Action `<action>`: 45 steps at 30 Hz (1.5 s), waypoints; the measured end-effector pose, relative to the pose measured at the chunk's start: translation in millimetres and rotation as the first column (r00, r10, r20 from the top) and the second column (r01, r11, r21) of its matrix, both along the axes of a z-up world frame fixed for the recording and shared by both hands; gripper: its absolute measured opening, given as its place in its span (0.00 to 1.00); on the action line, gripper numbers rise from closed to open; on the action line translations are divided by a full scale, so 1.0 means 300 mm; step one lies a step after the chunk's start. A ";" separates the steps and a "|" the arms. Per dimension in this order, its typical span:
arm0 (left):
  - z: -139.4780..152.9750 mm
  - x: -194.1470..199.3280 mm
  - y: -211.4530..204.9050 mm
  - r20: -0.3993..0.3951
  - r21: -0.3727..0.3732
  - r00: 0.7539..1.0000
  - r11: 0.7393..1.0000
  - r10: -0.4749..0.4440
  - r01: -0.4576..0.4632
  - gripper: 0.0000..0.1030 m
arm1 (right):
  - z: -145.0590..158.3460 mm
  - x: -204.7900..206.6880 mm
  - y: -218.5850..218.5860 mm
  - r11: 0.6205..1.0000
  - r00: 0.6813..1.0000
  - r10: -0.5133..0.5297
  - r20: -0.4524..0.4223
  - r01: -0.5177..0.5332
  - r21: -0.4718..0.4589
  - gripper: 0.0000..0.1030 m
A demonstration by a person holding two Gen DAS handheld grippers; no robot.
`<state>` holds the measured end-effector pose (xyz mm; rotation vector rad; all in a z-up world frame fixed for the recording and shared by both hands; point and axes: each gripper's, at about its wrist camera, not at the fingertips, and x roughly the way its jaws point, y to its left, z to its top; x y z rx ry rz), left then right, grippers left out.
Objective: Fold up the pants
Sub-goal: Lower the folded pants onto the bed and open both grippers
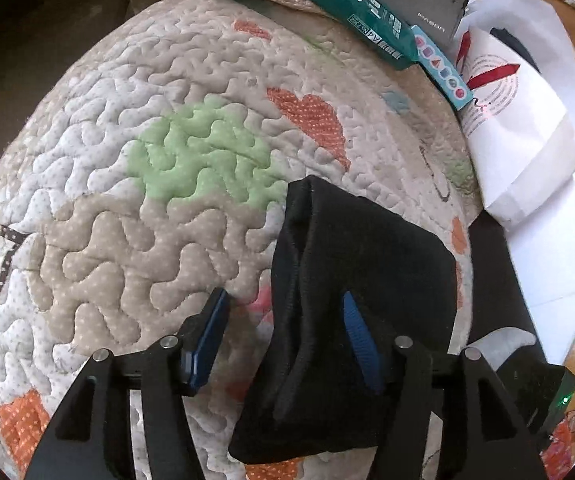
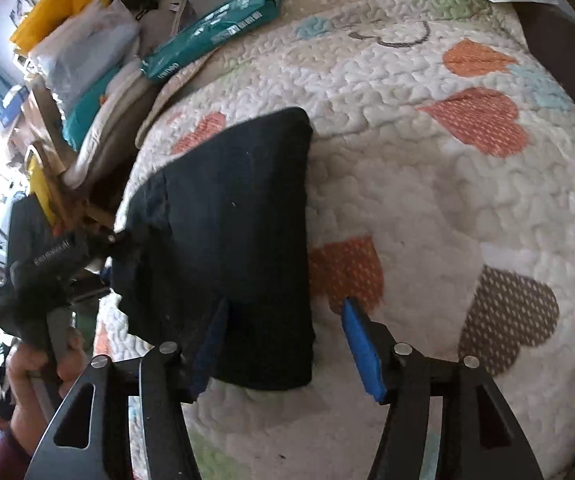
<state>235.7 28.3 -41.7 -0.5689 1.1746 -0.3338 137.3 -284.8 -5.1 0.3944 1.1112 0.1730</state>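
black pants [image 2: 243,216] lie as a small folded bundle on the quilted bedcover [image 2: 427,184], near its left edge beside stacked clutter. left gripper [image 1: 287,344] is spread wide; cloth drapes over its right finger [image 1: 357,332], likely slack from a fold edge, not pinched. right gripper [image 2: 283,344] also spread wide, left finger [image 2: 211,344] over the bundle's near edge, right finger on bare quilt. judgement: fold looks nearly done; both claws parted for release or smoothing. green paper pack [image 1: 351,4] sits well apart.
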 end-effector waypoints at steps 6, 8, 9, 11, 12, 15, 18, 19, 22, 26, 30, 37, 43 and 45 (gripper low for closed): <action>0.086 -0.075 0.049 0.008 0.016 0.999 0.999 0.044 -0.045 0.58 | 0.102 -0.097 -0.047 0.997 0.998 -0.058 0.028 0.056 0.058 0.63; 0.105 -0.148 0.093 0.008 0.047 0.998 0.997 0.064 -0.064 0.59 | 0.136 -0.159 -0.050 0.996 0.997 -0.065 0.042 0.063 0.061 0.64; 0.113 -0.197 0.114 0.014 0.068 0.997 0.995 0.072 -0.073 0.59 | 0.150 -0.196 -0.050 0.996 0.997 -0.067 0.049 0.064 0.059 0.64; 0.129 -0.309 0.148 0.034 0.113 0.996 0.990 0.079 -0.082 0.60 | 0.166 -0.281 -0.040 0.997 0.996 -0.067 0.058 0.064 0.050 0.65; 0.138 -0.372 0.158 0.052 0.150 0.995 0.985 0.080 -0.087 0.60 | 0.169 -0.317 -0.033 0.997 0.996 -0.065 0.060 0.062 0.046 0.65; 0.167 -0.566 0.169 0.133 0.286 0.987 0.950 0.086 -0.121 0.60 | 0.164 -0.432 0.010 0.998 0.996 -0.046 0.070 0.043 0.045 0.65; 0.200 -0.734 0.158 0.246 0.396 0.965 0.899 0.090 -0.185 0.71 | 0.150 -0.535 0.060 1.000 0.995 -0.025 0.097 0.026 -0.008 0.65; 0.209 -0.786 0.155 0.284 0.418 0.954 0.883 0.097 -0.214 0.76 | 0.147 -0.558 0.077 0.999 0.994 -0.016 0.108 0.021 -0.037 0.65; 0.222 -0.902 0.136 0.392 0.461 0.916 0.844 0.083 -0.274 0.83 | 0.146 -0.621 0.120 0.993 0.991 0.001 0.137 0.015 -0.119 0.65; 0.206 -0.935 0.074 0.427 0.551 0.904 0.801 -0.030 -0.234 0.86 | 0.155 -0.652 0.138 0.984 0.984 -0.005 0.176 0.036 -0.174 0.66; 0.192 -0.936 0.025 0.414 0.561 0.906 0.809 -0.089 -0.177 0.86 | 0.144 -0.652 0.159 0.974 0.981 -0.010 0.192 0.053 -0.220 0.67; 0.164 -0.928 -0.030 0.381 0.548 0.913 0.831 -0.145 -0.097 0.86 | 0.094 -0.628 0.180 0.969 0.987 -0.013 0.159 0.052 -0.241 0.68; 0.160 -0.926 -0.018 0.376 0.522 0.919 0.846 -0.114 -0.109 0.86 | 0.086 -0.626 0.183 0.968 0.987 -0.021 0.159 0.060 -0.245 0.69; 0.165 -0.929 -0.014 0.384 0.526 0.917 0.842 -0.107 -0.122 0.86 | 0.087 -0.626 0.183 0.968 0.987 -0.021 0.158 0.059 -0.243 0.69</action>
